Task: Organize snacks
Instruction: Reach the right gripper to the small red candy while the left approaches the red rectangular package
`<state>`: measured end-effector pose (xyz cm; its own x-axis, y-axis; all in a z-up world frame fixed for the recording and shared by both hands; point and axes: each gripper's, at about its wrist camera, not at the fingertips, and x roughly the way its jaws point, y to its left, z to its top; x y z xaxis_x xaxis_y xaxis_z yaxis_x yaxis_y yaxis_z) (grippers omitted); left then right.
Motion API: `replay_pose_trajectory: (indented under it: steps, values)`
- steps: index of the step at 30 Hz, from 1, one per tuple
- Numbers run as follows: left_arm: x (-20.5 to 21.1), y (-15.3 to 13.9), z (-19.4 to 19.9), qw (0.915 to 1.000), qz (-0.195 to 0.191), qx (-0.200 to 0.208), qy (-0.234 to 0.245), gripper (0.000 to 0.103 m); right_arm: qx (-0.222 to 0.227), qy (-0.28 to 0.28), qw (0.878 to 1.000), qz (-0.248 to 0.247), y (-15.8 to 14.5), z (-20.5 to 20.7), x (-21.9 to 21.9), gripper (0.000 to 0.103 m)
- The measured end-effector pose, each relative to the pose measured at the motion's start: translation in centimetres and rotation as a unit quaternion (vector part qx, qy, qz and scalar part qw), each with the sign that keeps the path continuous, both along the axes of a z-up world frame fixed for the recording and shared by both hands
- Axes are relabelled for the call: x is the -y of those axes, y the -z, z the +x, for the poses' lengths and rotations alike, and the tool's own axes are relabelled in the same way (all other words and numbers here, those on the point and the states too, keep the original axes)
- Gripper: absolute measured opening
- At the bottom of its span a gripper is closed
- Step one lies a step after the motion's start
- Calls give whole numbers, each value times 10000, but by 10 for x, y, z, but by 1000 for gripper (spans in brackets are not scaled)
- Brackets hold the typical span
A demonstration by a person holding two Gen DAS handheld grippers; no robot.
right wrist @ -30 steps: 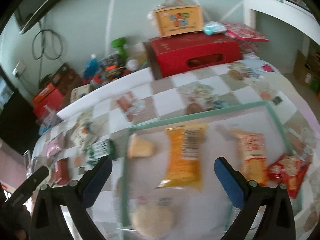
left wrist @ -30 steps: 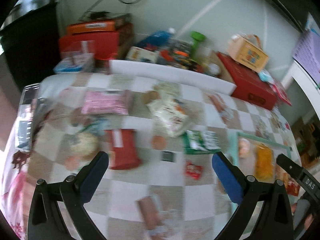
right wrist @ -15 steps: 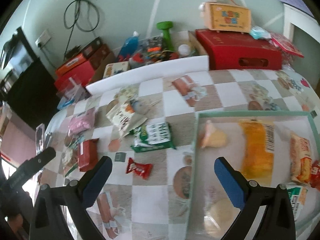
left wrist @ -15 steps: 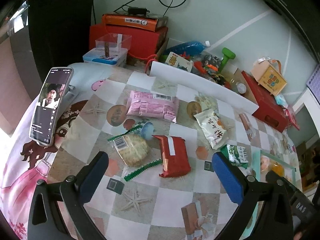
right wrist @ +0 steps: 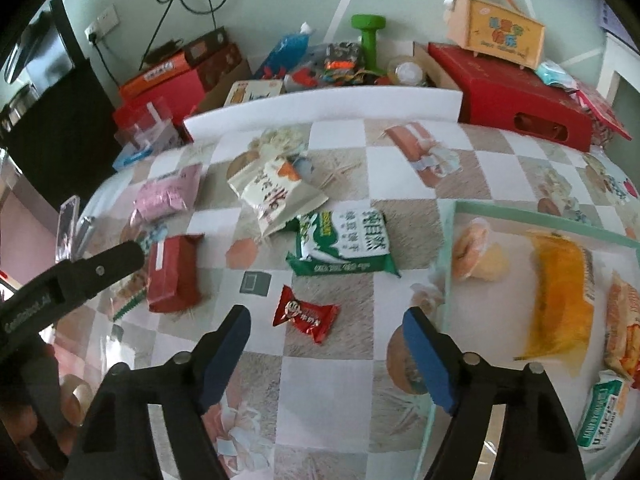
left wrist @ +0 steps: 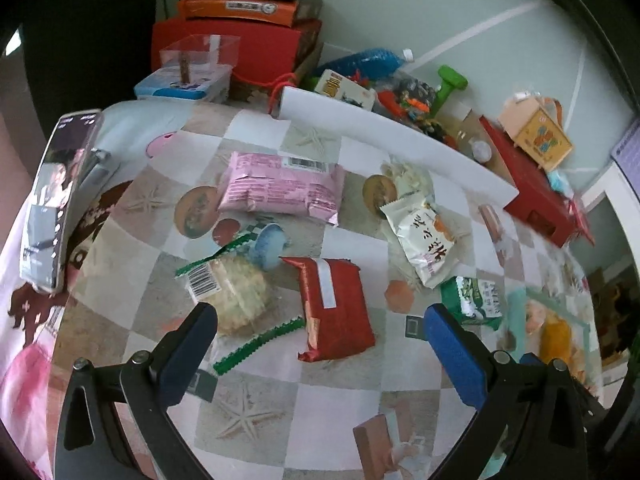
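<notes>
A small red foil candy wrapper [right wrist: 306, 314] lay on the checkered tablecloth-covered surface [right wrist: 332, 364], just ahead of the right tongs [right wrist: 326, 320], whose blue-padded jaws stood wide apart and held nothing. Beyond the candy sat a green-and-white snack bag [right wrist: 344, 242], and touching its upper left corner lay a white pouch with black and orange print [right wrist: 274, 192]. To the right of these, a shallow tray with a pale green rim [right wrist: 540, 214] held a long orange packet [right wrist: 560, 300], a round pastry in clear wrap [right wrist: 476, 250], an orange-and-white packet at the right edge [right wrist: 624, 324] and a green-and-white sachet [right wrist: 604, 408] near the bottom corner.

Further left, the left tongs [left wrist: 320, 330] also stood wide open and empty, hovering over a red rectangular snack pack with a white strip [left wrist: 334, 308]. Just beside that pack lay a round rice cracker in clear wrap with green serrated ends [left wrist: 236, 296]. Beyond both rested a pink foil bag [left wrist: 282, 186].

A smartphone with a lit screen [left wrist: 56, 200] was propped at the far left edge of the surface. Along the back, behind a white foam board [right wrist: 324, 106], stood red boxes [right wrist: 520, 90], a green dumbbell [right wrist: 370, 36] and a small orange carry box [right wrist: 498, 34].
</notes>
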<state>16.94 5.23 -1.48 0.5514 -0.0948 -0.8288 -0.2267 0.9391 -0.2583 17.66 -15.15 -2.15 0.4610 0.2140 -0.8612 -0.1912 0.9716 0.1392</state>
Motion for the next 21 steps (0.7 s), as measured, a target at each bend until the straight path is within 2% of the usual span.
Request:
replay_pose_trajectory:
  steps: [6, 8, 11, 14, 17, 18, 19, 21]
  values:
    - [9, 10, 10, 9998, 58, -76, 196, 100, -133, -26, 9999, -70, 14, 6, -9, 71]
    - [13, 15, 13, 9995, 97, -135, 261, 92, -152, -46, 9998, -101, 18, 8, -12, 68]
    - [20, 17, 15, 9987, 333, -106, 366, 90, -191, -49, 9997, -126, 24, 10, -14, 64]
    - [23, 18, 17, 9984, 383, -92, 414, 81, -218, -67, 9996, -182, 29, 11, -18, 60]
    - [28, 20, 18, 9975, 473, -109, 505, 79, -261, -47, 9994, -231, 33, 11, -17, 55]
    - [29, 21, 18, 9975, 466, -115, 522, 76, -262, -18, 9994, -238, 34, 12, -16, 53]
    - [31, 22, 19, 9975, 388, -145, 571, 68, -252, 11, 9994, -245, 34, 12, -14, 52]
    - [33, 27, 21, 9974, 267, -227, 624, 66, -252, 43, 9994, -232, 33, 12, -12, 51]
